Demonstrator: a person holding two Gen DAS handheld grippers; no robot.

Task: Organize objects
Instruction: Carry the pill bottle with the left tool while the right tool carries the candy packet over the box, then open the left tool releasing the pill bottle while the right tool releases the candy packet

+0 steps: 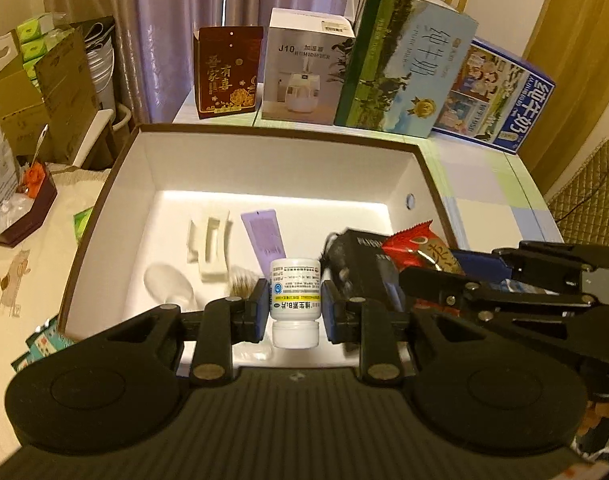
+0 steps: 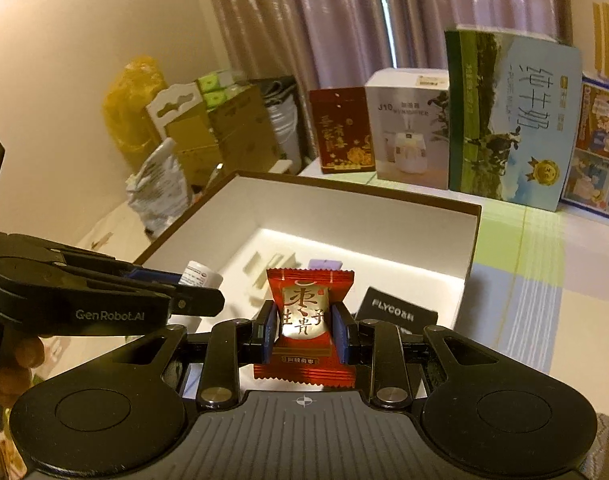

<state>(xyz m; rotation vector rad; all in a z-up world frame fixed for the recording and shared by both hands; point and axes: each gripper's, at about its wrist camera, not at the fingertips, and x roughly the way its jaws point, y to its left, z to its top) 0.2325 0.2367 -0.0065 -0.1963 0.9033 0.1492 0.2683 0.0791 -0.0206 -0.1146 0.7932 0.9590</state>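
Observation:
My left gripper (image 1: 295, 309) is shut on a small white pill bottle (image 1: 295, 280) and holds it cap toward the camera, over the near part of a large white-lined box with a brown rim (image 1: 264, 131). My right gripper (image 2: 304, 330) is shut on a red snack packet (image 2: 304, 300) above the same box (image 2: 384, 216). In the left wrist view the right gripper (image 1: 436, 268) and its packet (image 1: 416, 246) sit just to the right. Inside the box lie a purple tube (image 1: 264, 236), a white moulded holder (image 1: 208, 248), a clear spoon (image 1: 168, 284) and a black FLYCO box (image 2: 396, 312).
Behind the box stand a red gift box (image 1: 229, 74), a humidifier box (image 1: 304, 68) and two milk cartons (image 1: 404, 64) (image 1: 492, 96). Cardboard boxes (image 1: 60, 92) and a dark tray (image 1: 20, 216) crowd the left. A quilted chair (image 1: 584, 184) is at the right.

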